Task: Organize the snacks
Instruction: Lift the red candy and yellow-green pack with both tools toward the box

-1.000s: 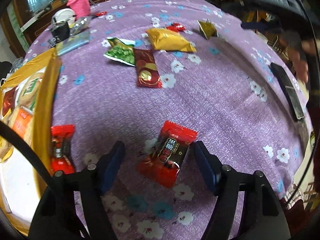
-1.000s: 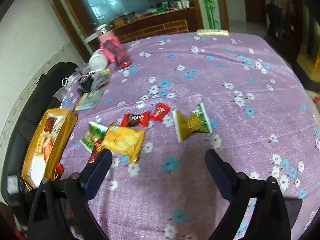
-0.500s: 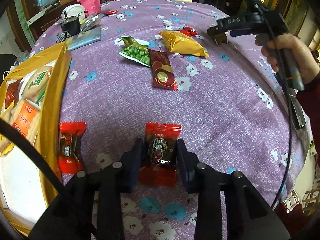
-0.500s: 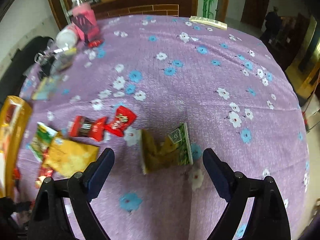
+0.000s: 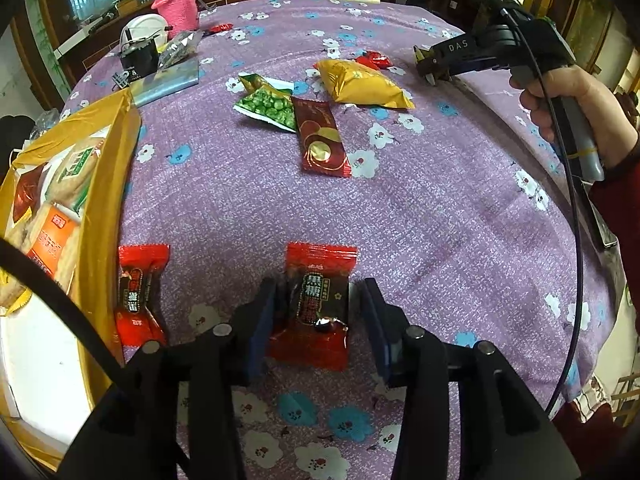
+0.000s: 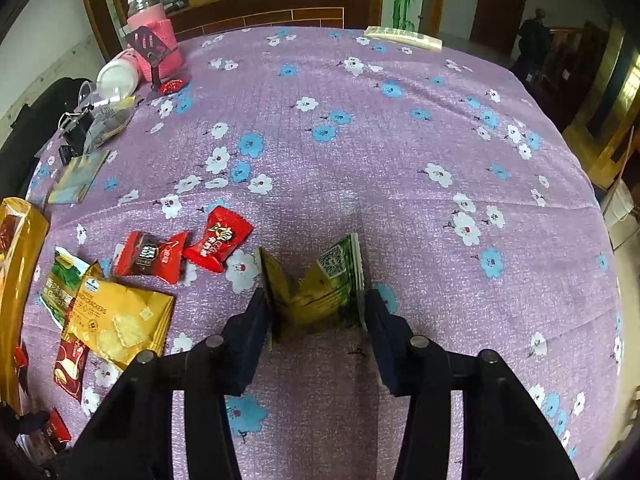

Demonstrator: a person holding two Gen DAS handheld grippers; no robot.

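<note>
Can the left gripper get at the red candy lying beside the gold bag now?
Probably not yet: the left gripper straddles another red candy; its jaws just reopened slightly. Nothing blocks the candy beside the bag.

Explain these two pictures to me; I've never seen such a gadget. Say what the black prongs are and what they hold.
No robot: a person holds a two-finger gripper in each hand. Each picture comes from a fisheye camera on one gripper, looking along its black fingers. The left view shows the left gripper astride a red candy on the purple tablecloth; its jaws have just been opening, one pad stands clear, so nothing is gripped. The right view shows the right gripper, jaws just closing, pinching a gold-green packet. Nearby lie a second red candy, a pea packet, a yellow cracker packet and a gold container of snacks.
</note>
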